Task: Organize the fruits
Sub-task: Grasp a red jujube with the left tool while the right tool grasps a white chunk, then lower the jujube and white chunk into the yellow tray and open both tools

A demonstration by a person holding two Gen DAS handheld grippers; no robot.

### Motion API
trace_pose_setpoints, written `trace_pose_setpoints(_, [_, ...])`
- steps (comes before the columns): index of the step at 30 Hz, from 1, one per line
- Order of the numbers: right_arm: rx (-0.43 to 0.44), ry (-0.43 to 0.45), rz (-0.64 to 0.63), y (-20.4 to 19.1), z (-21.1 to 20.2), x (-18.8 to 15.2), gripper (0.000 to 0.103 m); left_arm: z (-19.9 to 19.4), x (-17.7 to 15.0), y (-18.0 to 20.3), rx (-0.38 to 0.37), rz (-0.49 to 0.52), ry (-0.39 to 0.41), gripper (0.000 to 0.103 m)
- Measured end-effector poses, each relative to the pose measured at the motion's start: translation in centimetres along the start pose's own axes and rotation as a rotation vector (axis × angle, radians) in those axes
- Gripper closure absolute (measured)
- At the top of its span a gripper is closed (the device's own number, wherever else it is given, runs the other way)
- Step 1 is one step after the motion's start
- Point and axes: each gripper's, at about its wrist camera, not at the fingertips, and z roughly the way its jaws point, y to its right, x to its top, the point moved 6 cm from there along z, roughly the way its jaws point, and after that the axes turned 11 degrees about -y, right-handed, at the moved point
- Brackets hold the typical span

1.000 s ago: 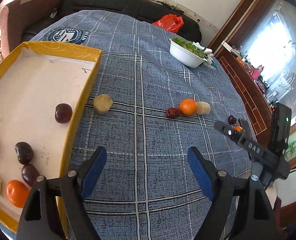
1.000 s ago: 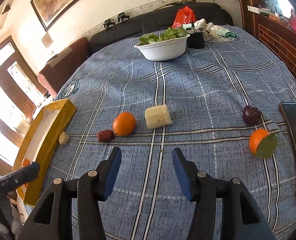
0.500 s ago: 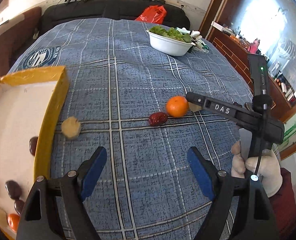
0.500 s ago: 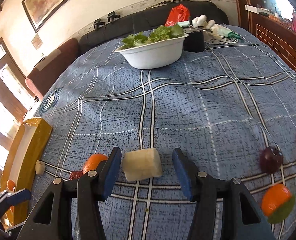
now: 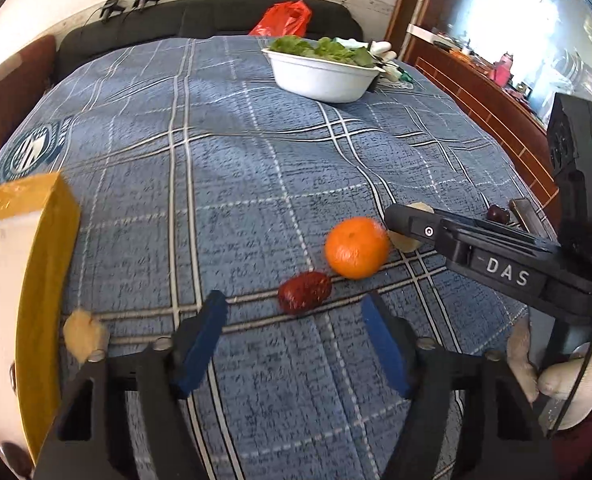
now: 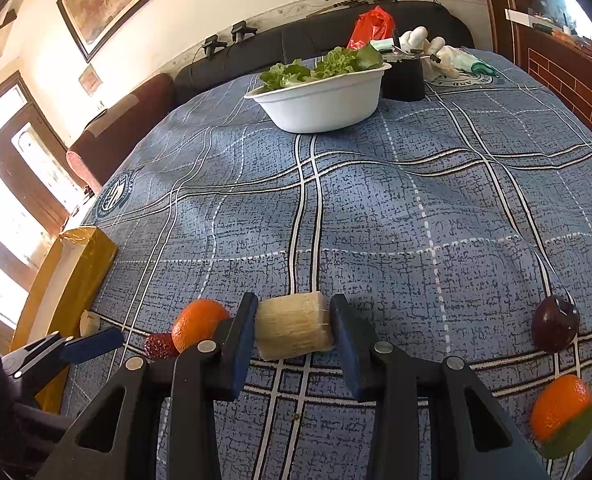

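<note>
Right tongs [image 6: 291, 334] closing on pale chunk [image 6: 292, 331] low centre, long axis crosswise; left tongs [image 5: 293, 340] spread behind red date [image 5: 304, 292].

Black hand-held gripper [image 6: 291, 336], blue pads [image 6: 241, 344], silver screws

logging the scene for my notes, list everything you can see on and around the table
pale fibrous chunk: 1, cream, between the right gripper's pads
orange: 1, orange, mid-cloth
red date: 1, dark red, beside that orange
leafed orange: 1, orange with green leaf, right edge
dark plum: 1, purple, right side
pale piece: 1, beige, by the tray
tray: 1, yellow, left edge
bowl: 1, white, holding greens, far side
red bag: 1, on the sofa
left gripper: open
right gripper: around the chunk
</note>
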Motion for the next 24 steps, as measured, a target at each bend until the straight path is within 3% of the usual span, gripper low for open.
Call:
trace_pose_setpoints(4, [-0.008, 0.013, 0.005, 0.1, -0.4, 0.0, 0.065, 1.2, 0.9, 0.8, 0.018, 0.065, -0.014, 0.059])
trace_pose_setpoints(7, [-0.006, 0.032, 0.013, 0.3, -0.8, 0.2, 0.068, 1.5, 0.7, 2.2, 0.108, 0.14, -0.009, 0.075])
trace_pose_setpoints(10, [-0.002, 0.043, 0.024, 0.6, -1.2, 0.3, 0.069, 1.2, 0.3, 2.9, 0.093, 0.141, -0.009, 0.076])
trace_pose_setpoints(17, [0.002, 0.064, 0.027, 0.7, -1.8, 0.4, 0.07, -2.8, -1.1, 0.6, 0.079, 0.0, 0.073, 0.075])
trace_pose_setpoints(22, [0.022, 0.09, 0.031, 0.5, -2.3, 0.3, 0.07, -7.8, -3.5, -4.1, 0.047, -0.173, 0.158, 0.075])
trace_pose_setpoints(24, [-0.007, 0.115, 0.013, 0.0, -2.6, 0.3, 0.07, -9.2, -4.5, -6.2, 0.048, -0.229, 0.175, 0.075])
